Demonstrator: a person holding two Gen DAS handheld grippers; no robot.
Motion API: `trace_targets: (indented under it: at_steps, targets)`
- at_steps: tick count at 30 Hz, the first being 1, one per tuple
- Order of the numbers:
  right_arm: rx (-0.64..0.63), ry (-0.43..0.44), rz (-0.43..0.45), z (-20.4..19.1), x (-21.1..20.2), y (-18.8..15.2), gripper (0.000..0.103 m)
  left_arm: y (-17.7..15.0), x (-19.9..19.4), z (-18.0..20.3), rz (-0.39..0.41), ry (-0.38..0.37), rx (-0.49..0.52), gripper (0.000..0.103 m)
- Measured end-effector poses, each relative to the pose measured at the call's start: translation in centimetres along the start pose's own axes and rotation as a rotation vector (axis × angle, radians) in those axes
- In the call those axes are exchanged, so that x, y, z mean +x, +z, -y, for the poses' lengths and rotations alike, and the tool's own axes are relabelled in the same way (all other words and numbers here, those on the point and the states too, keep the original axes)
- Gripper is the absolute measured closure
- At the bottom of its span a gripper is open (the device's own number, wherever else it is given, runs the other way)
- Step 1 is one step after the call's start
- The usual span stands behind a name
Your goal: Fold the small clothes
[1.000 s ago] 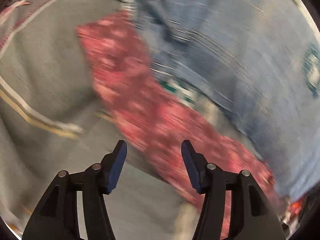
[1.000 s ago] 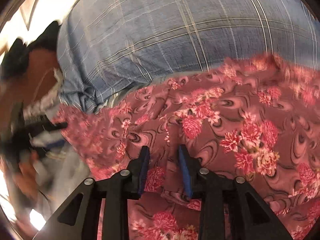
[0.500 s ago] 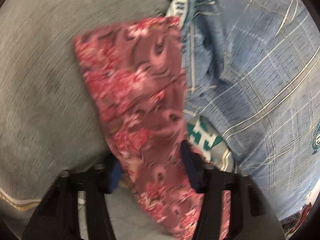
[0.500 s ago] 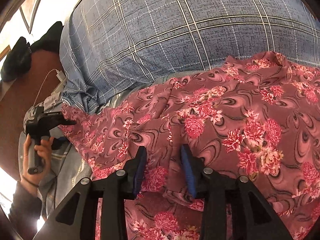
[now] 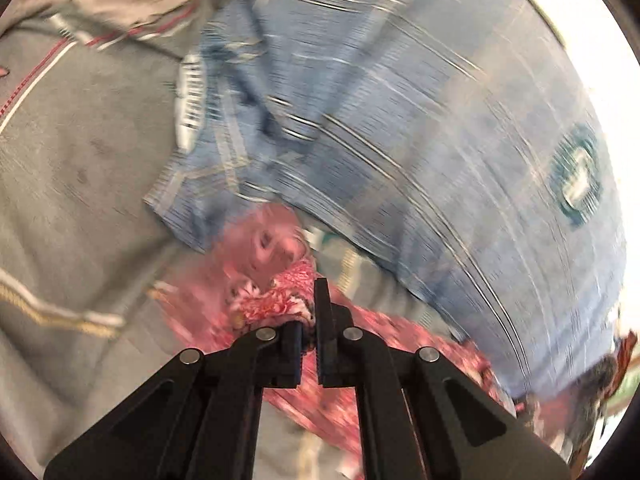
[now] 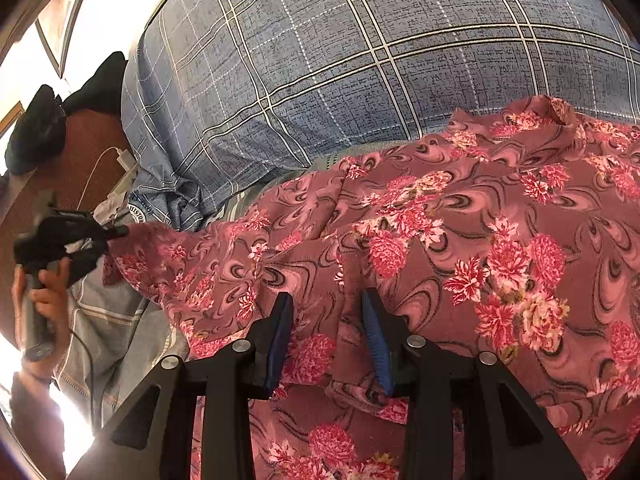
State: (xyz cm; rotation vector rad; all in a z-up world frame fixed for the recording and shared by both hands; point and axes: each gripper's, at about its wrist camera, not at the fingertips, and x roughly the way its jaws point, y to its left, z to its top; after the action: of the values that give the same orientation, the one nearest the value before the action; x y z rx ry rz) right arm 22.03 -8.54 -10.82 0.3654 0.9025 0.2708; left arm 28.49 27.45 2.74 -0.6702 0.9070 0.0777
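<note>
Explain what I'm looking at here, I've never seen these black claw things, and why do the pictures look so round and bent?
There is no robot here. A person holds a hand-held two-finger gripper in each hand, and a wide fisheye camera on each one looks along its fingers, which bends the picture.

The blurred picture is from the left gripper. Its jaws have just been closing and are now shut on a bunched edge of the pink floral garment.

The sharp picture is from the right gripper. Its jaws stand partly apart around a fold of the same floral garment; whether the pads truly press it, I cannot tell. At the left edge you see the other gripper pinching the garment's corner, held by the person's hand.

Underneath lies a blue checked pillow and grey striped bedding.
</note>
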Motion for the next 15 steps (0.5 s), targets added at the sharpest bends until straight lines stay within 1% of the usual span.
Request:
trace_targets:
  at_steps: [1, 5, 9, 11, 15]
  targets:
    - [0.001, -0.002, 0.0, 0.0, -0.1, 0.0, 0.065, -0.4, -0.6, 0.6, -0.007, -0.013, 0.015, 0.101]
    - [0.0, -0.038, -0.002, -0.3, -1.1, 0.2, 0.066, -3.7, -1.8, 6.3, -0.032, -0.037, 0.133, 0.101]
    - [0.004, -0.07, 0.032, 1.2, -4.4, 0.2, 0.064, -7.1, -2.0, 11.3, -0.05, -0.06, 0.24, 0.101]
    - [-0.02, -0.122, 0.063, 2.7, -6.6, 0.3, 0.063, -8.9, -1.5, 13.7, -0.072, -0.074, 0.28, 0.101]
    - [-0.038, -0.22, 0.097, 6.2, -10.4, 0.3, 0.06, -12.5, 0.0, 17.6, -0.121, -0.081, 0.335, 0.101]
